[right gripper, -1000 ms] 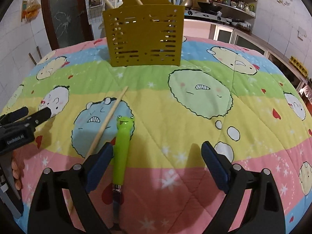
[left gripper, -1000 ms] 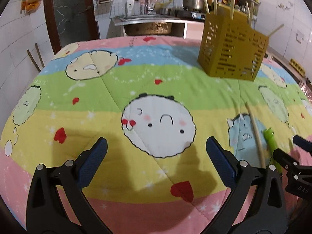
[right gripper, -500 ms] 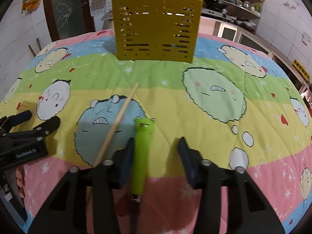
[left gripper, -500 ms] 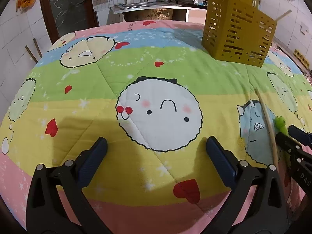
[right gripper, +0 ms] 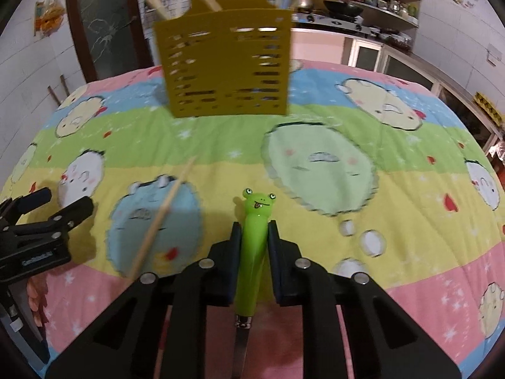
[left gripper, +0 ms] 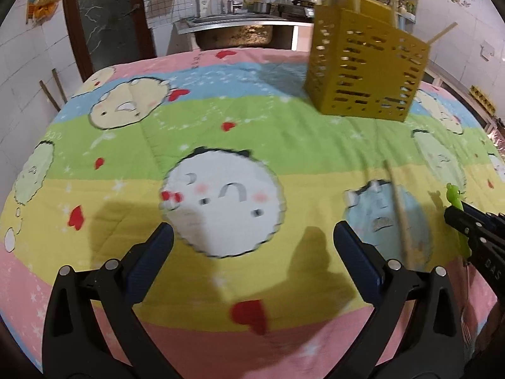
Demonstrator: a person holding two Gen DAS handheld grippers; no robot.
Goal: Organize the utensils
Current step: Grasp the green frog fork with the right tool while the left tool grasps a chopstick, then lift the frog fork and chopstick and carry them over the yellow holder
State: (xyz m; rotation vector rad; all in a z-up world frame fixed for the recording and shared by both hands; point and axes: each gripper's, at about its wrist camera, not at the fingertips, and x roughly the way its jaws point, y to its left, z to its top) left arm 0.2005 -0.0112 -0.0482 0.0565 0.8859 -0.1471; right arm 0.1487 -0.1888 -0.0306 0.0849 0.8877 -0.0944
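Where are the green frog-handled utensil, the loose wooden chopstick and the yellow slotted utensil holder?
green frog-handled utensil (right gripper: 252, 246): right wrist view, mid handle.
loose wooden chopstick (right gripper: 161, 221): right wrist view, middle of shaft.
yellow slotted utensil holder (right gripper: 225, 66): right wrist view, front wall.

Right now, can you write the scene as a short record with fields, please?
surface: cartoon quilt
holder: yellow slotted caddy, upright, chopsticks inside
loose item: single chopstick lying on the quilt
right gripper: jaws shut on the frog-handled utensil
left gripper: jaws open, holding nothing
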